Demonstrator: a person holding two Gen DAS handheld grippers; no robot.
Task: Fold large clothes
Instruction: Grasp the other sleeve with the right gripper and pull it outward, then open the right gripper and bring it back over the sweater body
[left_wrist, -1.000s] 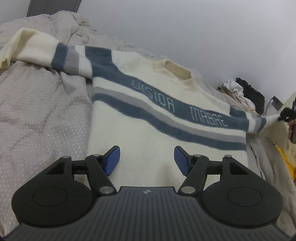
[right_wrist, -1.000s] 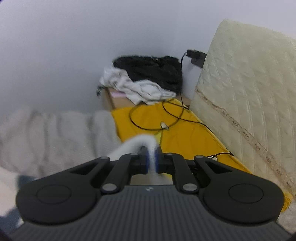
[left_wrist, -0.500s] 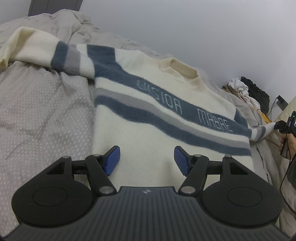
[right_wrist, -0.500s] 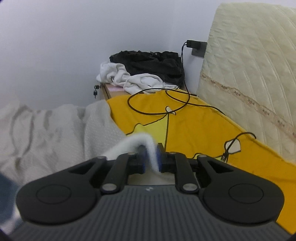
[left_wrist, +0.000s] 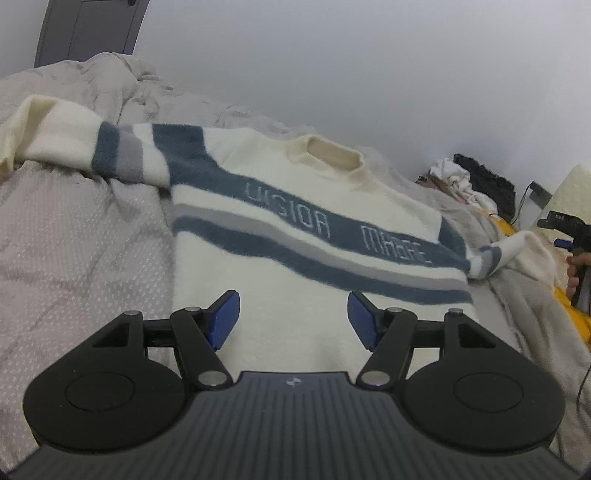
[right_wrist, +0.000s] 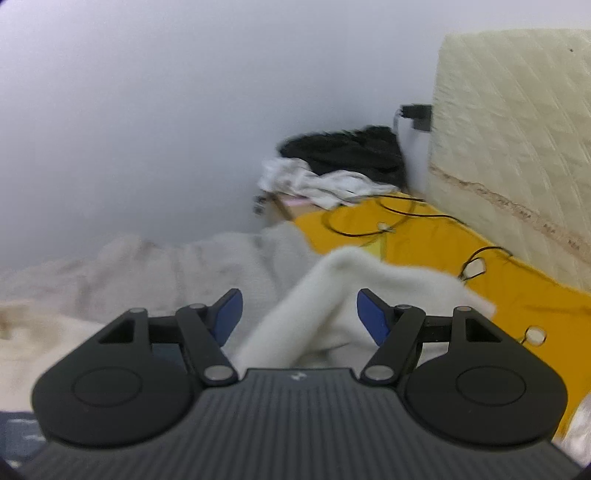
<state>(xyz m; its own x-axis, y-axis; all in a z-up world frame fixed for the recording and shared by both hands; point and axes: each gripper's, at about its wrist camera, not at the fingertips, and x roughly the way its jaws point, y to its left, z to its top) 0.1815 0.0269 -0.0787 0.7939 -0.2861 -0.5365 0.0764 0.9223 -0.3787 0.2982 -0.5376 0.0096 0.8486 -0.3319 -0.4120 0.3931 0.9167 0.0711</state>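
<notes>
Across the grey bedspread (left_wrist: 74, 240) the striped sweater (left_wrist: 295, 266) lay flat, my left gripper (left_wrist: 293, 317) gaping empty above its hem, my right gripper (right_wrist: 299, 314) just opened around the released sleeve (right_wrist: 332, 291), which might slide off the bed's edge

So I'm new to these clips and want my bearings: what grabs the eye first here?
The cream sweater with blue and grey stripes, spread face up on the grey bedding, fills the left wrist view. In the right wrist view its white sleeve lies loose between the pads of the open right claw, whose jaws have just been opening. Behind the sleeve, a bright yellow sheet carries black cables.
</notes>
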